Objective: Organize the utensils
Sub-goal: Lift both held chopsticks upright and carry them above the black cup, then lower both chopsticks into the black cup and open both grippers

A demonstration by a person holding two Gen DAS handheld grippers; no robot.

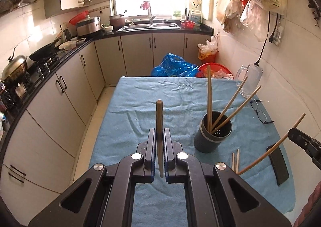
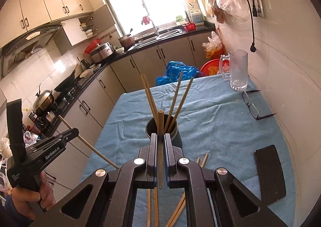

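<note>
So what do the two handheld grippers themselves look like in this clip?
Both are matte black. The left gripper and right gripper have two flat parallel fingers with blue ribbed pads, driven by angular linkage arms with silver round pivot caps. The right wrist view shows the left unit's white "GenRobot.AI" lettering and pistol-style handle.

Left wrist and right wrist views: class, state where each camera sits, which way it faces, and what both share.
Left wrist: on the left gripper, facing down the blue-clothed table; its fingers clamp a wooden chopstick.
Right wrist: on the right gripper, facing likewise; a hand holds the left gripper.
Shared: dark round utensil holder, clear glass mug.
</note>
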